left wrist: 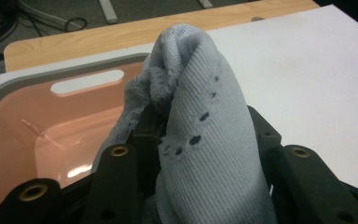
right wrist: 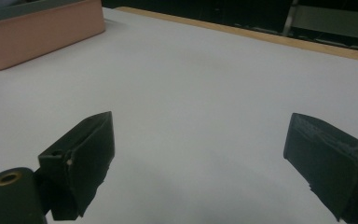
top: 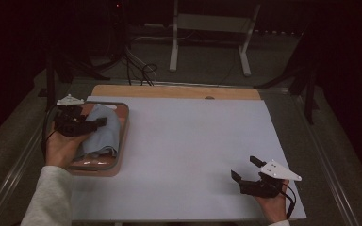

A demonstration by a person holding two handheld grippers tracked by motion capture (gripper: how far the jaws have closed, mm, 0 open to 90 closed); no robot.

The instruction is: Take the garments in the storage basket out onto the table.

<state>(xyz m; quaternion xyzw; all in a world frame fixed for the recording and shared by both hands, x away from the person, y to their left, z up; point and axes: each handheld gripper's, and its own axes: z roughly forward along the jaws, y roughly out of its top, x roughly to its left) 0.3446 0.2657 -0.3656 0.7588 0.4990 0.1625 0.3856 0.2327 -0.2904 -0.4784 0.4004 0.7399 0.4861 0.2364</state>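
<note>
A pale blue knit cloth (top: 102,137) lies bunched in a pink basin (top: 124,136) with a grey rim at the table's left side. My left gripper (top: 99,123) reaches over the basin and is shut on the cloth. In the left gripper view the cloth (left wrist: 205,93) stands up in a fold between the jaws and drapes over them, hiding the fingertips; one finger (left wrist: 262,129) shows beside it, above the basin (left wrist: 74,74). My right gripper (top: 242,166) rests low over the white surface near the front right, open, with nothing between its jaws (right wrist: 200,121).
A white sheet (top: 193,141) covers the table, with a wooden strip (top: 169,91) along the far edge. The basin's pink wall (right wrist: 42,32) shows far off in the right gripper view. Beyond the table are a white metal stand (top: 207,33) and floor cables (top: 141,70).
</note>
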